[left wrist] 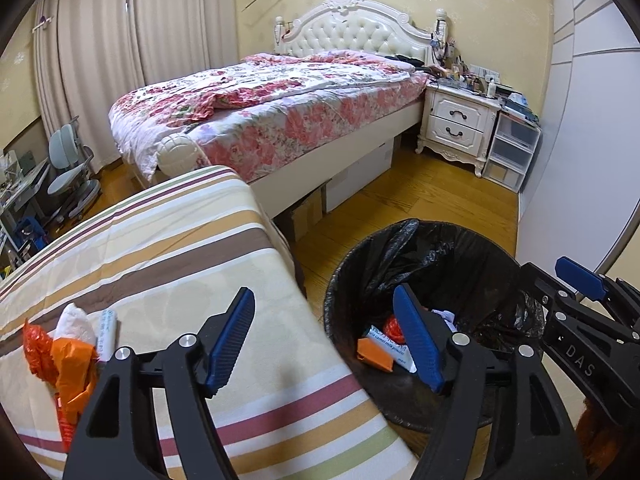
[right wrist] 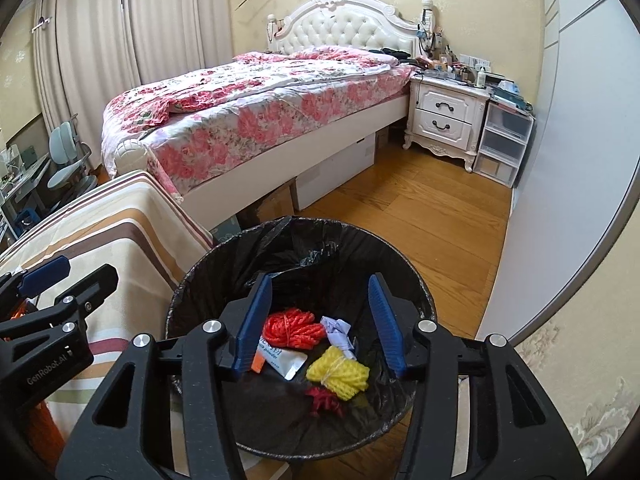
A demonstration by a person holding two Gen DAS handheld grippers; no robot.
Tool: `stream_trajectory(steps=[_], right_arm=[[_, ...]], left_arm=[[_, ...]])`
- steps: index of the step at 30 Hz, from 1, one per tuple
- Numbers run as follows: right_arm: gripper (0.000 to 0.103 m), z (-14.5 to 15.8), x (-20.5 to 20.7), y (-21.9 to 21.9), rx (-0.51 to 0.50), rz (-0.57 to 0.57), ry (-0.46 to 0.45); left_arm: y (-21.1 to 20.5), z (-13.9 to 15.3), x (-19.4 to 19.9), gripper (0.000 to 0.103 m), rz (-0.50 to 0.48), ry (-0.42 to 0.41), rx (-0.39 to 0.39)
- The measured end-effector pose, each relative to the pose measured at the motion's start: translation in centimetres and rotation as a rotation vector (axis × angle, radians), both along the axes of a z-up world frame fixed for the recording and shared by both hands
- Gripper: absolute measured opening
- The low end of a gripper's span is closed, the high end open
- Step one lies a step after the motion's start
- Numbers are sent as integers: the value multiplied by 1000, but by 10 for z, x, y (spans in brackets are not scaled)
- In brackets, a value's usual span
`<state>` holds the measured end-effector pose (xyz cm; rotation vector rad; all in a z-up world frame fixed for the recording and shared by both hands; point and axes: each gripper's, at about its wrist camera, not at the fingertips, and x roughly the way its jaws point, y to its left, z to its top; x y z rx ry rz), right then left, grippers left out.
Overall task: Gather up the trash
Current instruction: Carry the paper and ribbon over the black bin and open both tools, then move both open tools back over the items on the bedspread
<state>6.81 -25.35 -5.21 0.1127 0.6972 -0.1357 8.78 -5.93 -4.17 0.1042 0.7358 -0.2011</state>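
A black-lined trash bin (right wrist: 400,276) stands on the floor beside a striped-cloth table (left wrist: 180,264). Inside lie an orange net bundle (right wrist: 294,326), a yellow net bundle (right wrist: 340,372), a white sachet (right wrist: 282,360), crumpled paper (right wrist: 340,330) and a red scrap (right wrist: 324,398). My right gripper (right wrist: 320,320) is open and empty above the bin. My left gripper (left wrist: 324,340) is open and empty, over the table's edge and the bin (left wrist: 440,248). On the table's left lie orange wrappers (left wrist: 68,364), a white tissue (left wrist: 76,320) and a white tube (left wrist: 108,332).
A bed with a floral quilt (left wrist: 260,108) stands behind the table. A white nightstand (left wrist: 456,124) and plastic drawers (left wrist: 512,148) are at the back right. A white wardrobe wall (right wrist: 560,160) runs along the right. A desk chair (left wrist: 68,172) stands at the left.
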Motion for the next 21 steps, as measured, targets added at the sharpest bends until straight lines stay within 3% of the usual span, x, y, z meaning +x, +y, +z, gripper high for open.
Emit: stream_trajectory(steps=[21], right_arm=[[57, 8, -42, 86, 16, 152, 2]], left_arm=[[111, 4, -58, 70, 207, 13, 10]])
